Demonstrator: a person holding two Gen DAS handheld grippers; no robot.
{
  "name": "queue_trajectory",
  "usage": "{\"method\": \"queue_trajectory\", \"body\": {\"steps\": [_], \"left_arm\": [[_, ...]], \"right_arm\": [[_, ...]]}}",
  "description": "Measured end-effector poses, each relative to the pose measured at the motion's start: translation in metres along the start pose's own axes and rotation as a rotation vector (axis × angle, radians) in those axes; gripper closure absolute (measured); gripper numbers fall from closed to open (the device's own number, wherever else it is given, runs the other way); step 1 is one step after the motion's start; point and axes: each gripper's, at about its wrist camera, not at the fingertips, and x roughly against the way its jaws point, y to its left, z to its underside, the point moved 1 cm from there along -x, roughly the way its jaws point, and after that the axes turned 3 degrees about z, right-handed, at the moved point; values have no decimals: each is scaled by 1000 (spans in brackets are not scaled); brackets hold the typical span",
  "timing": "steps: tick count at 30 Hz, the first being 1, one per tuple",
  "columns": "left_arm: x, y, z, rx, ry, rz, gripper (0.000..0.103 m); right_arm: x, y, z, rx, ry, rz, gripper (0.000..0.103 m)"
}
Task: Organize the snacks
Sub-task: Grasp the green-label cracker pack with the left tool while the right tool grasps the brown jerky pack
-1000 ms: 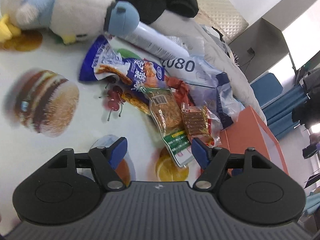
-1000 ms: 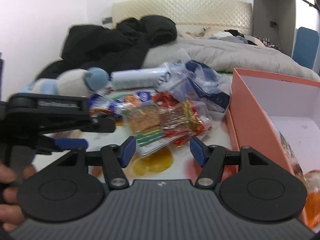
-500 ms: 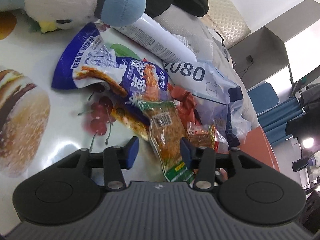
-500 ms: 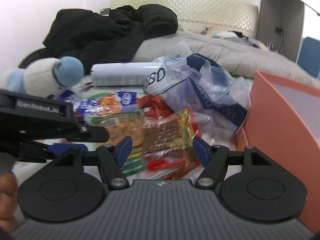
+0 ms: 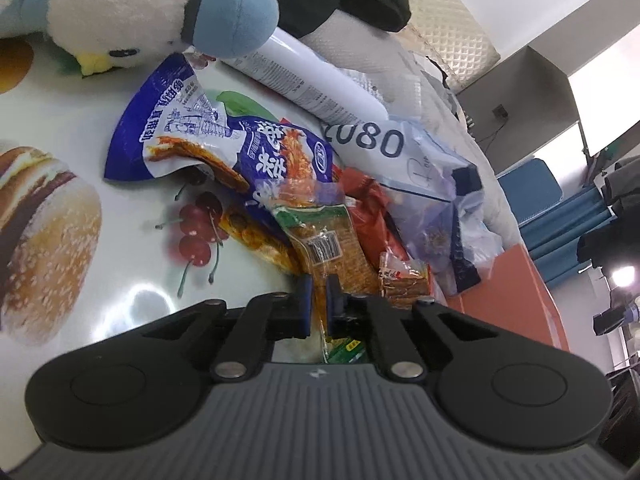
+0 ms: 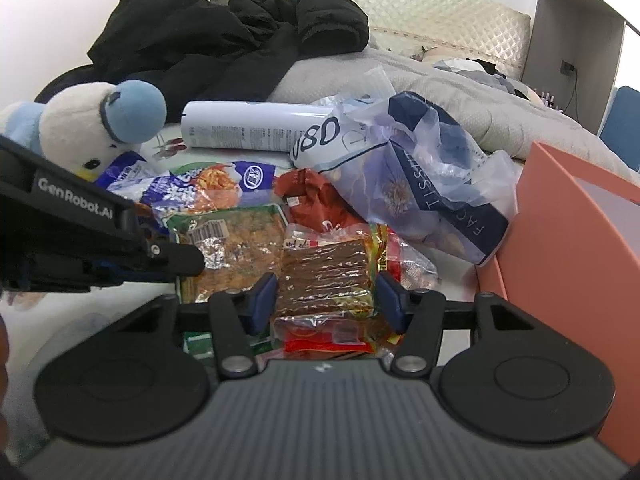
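I am seeing the orange cardboard box running off the right edge, its inside mostly hidden. Beside that box, the green-edged clear cracker packet is disappearing under my left gripper. The plush toy beyond is getting cropped at the top.

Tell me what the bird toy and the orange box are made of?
The bird toy looks like soft plush fabric: fuzzy, matte, rounded shapes. The orange box seems to be cardboard or thin board, though I can't be sure: flat, stiff walls, matte salmon outside, pale inside.
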Motion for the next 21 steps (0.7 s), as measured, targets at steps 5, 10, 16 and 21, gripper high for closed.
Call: {"method": "queue_trajectory", "body": {"steps": [5, 10, 16, 21], "left_arm": [[29, -3, 16, -9, -1, -20, 97], [66, 1, 41, -6, 0, -50, 98], [113, 7, 72, 4, -4, -77, 99], [147, 4, 98, -9, -4, -112, 99]], "right_arm": [[22, 7, 6, 7, 13, -14, 47], [55, 12, 22, 0, 30, -24, 47], [98, 18, 45, 13, 41, -38, 47], [133, 23, 66, 46, 44, -66, 47]]}}
